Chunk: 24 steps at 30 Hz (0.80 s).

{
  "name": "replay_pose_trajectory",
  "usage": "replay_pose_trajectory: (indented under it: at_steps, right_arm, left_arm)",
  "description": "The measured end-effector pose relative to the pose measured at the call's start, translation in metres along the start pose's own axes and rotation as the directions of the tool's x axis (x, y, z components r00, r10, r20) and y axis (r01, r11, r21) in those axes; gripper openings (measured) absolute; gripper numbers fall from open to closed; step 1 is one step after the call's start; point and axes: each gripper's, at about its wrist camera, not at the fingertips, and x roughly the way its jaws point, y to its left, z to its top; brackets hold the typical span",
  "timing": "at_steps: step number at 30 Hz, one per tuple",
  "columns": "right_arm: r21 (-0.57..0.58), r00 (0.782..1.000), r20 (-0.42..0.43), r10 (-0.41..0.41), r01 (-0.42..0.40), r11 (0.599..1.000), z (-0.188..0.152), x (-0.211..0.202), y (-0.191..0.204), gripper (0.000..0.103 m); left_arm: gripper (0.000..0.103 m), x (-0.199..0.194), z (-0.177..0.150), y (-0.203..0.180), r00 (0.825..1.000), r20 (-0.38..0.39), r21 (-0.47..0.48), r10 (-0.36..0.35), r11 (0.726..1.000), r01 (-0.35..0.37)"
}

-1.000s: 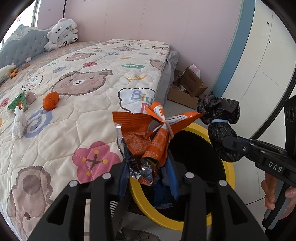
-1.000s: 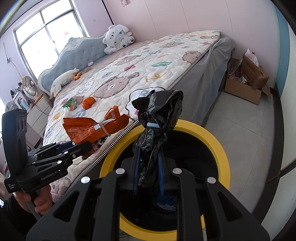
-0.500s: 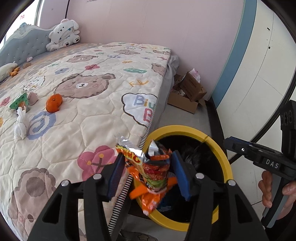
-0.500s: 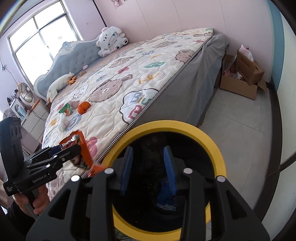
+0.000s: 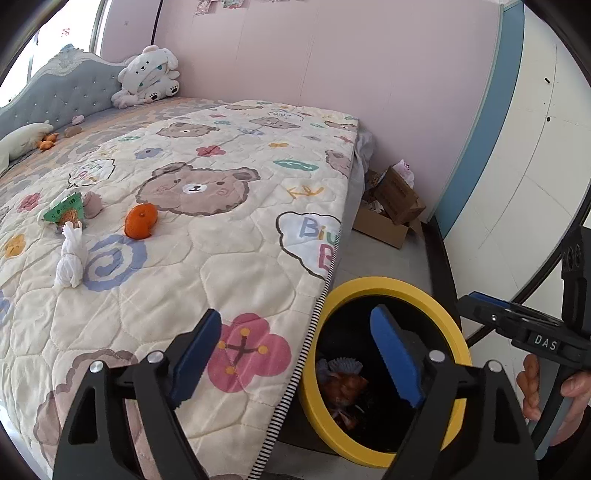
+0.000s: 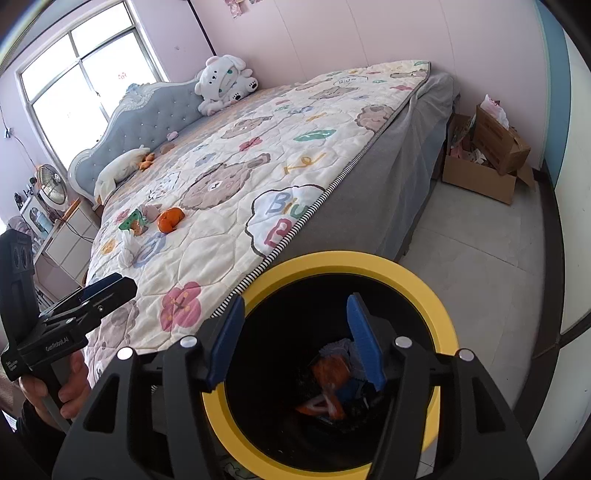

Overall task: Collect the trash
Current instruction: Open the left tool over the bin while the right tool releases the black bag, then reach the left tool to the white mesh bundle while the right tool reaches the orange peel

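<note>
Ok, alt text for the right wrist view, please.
The right gripper hangs empty, jaws opening, over a yellow-rimmed bin with orange wrappers inside. Beside it, a bed still carries an orange peel and a white tissue.

Pale pink walls (image 6: 332, 33) enclose a bedroom where daylight comes through a large paned window (image 6: 85, 74). A bed (image 5: 207, 206) with a grey-blue tufted headboard (image 6: 147, 122) carries a cartoon-bear quilt (image 6: 236, 184) and a white plush toy (image 6: 225, 83). Open cardboard boxes (image 6: 484, 162) sit on the light tiled floor (image 6: 480, 266) against the far wall.
</note>
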Motion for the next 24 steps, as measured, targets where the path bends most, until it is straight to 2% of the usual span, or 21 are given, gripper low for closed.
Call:
replay_pose_trajectory:
  at_steps: [24]
  right_arm:
    - [-0.070,0.998,0.008,0.070,-0.069,0.995,0.041,0.038,0.053,0.070]
  left_arm:
    - [0.088,-0.029,0.016,0.076,0.987,0.083,-0.097,0.138,0.987,-0.130]
